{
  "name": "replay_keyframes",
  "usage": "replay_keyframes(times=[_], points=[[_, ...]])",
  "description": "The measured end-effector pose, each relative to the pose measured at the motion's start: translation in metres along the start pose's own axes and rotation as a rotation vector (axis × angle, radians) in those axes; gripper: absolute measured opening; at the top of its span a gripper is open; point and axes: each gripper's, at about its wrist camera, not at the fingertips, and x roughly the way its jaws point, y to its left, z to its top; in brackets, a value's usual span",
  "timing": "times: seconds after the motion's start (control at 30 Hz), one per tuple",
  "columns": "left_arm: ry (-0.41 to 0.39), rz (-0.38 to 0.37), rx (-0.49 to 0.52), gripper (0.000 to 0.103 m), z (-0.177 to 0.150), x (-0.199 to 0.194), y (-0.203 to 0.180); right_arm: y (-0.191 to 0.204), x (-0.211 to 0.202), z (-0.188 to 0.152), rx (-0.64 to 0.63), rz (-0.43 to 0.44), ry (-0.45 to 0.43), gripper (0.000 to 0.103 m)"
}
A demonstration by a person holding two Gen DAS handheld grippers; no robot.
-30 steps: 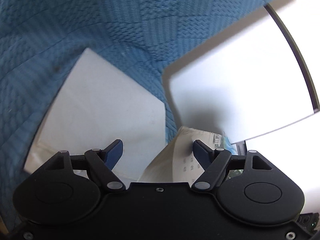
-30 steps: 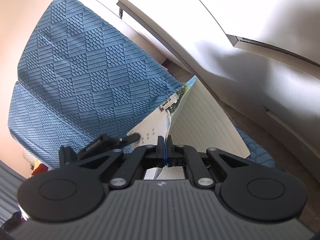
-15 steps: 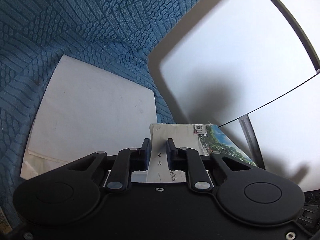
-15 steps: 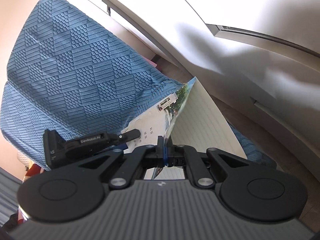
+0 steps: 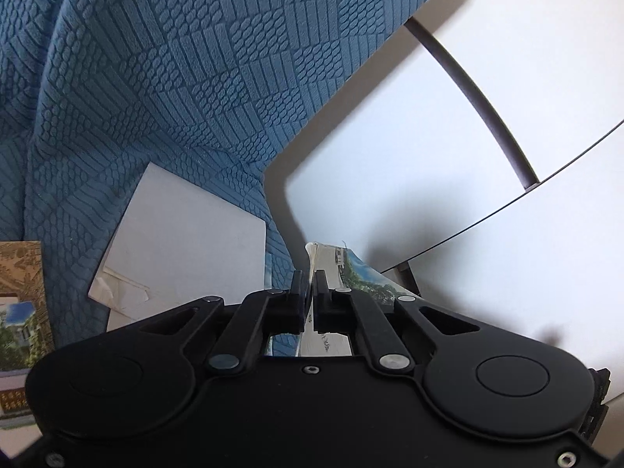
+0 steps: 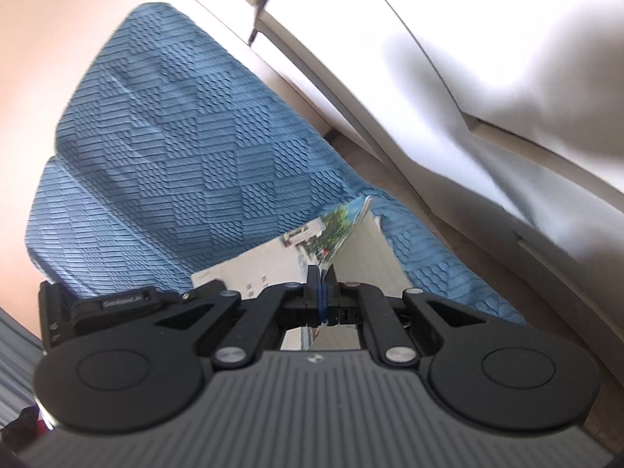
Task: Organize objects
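A thin printed card (image 5: pixel 353 273), a postcard-like sheet with a photo of trees and sky on one face and a pale printed face on the other, hangs in the air above a blue textured bedspread (image 5: pixel 175 78). Both tools hold it. The left tool (image 5: pixel 311 284) has just closed its jaws and now pinches the card's near edge, the sheet standing on edge between the pads. In the right wrist view the right tool (image 6: pixel 320 284) is clenched on the same card (image 6: pixel 331 234), which rises from the jaws toward one o'clock, with the left tool's black body (image 6: pixel 117 300) at nine o'clock.

The card looks very light and thin, stiff enough to stand but easily bent or creased; its glossy face is probably slippery. Holding it by the edges, well inside the margin, seems safest, and the two tools should not pull apart or twist against each other.

A flat white envelope or folder (image 5: pixel 183 234) lies on the bedspread at ten o'clock from the left tool, a flap showing at its near corner. What it contains cannot be seen. Another picture card (image 5: pixel 19 312) lies at nine o'clock, at the frame edge. White cabinet panels (image 5: pixel 448 156) fill the right side.
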Motion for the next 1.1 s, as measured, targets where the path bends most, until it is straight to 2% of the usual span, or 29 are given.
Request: replay_keyframes(times=[0.47, 0.67, 0.8, 0.87, 1.0, 1.1], points=[[-0.120, 0.020, -0.111, 0.001, -0.014, -0.114, 0.004, 0.074, -0.010, 0.002, -0.103, 0.098, 0.014, 0.003], [-0.192, 0.049, -0.184, 0.001, -0.025, -0.156, 0.023, 0.107, 0.004, -0.002, -0.167, 0.150, 0.073, 0.003], [-0.239, 0.113, -0.209, 0.001, -0.038, -0.183, 0.040, 0.134, 0.024, -0.011, -0.232, 0.182, 0.139, 0.003], [-0.244, 0.182, -0.207, 0.001, -0.049, -0.193, 0.048, 0.149, 0.035, -0.017, -0.270, 0.201, 0.169, 0.003], [-0.231, 0.274, -0.230, 0.001, -0.080, -0.204, 0.071, 0.184, 0.060, -0.036, -0.377, 0.215, 0.210, 0.003], [-0.194, 0.316, -0.247, 0.001, -0.101, -0.209, 0.091, 0.207, 0.081, -0.055, -0.451, 0.204, 0.250, 0.003]])
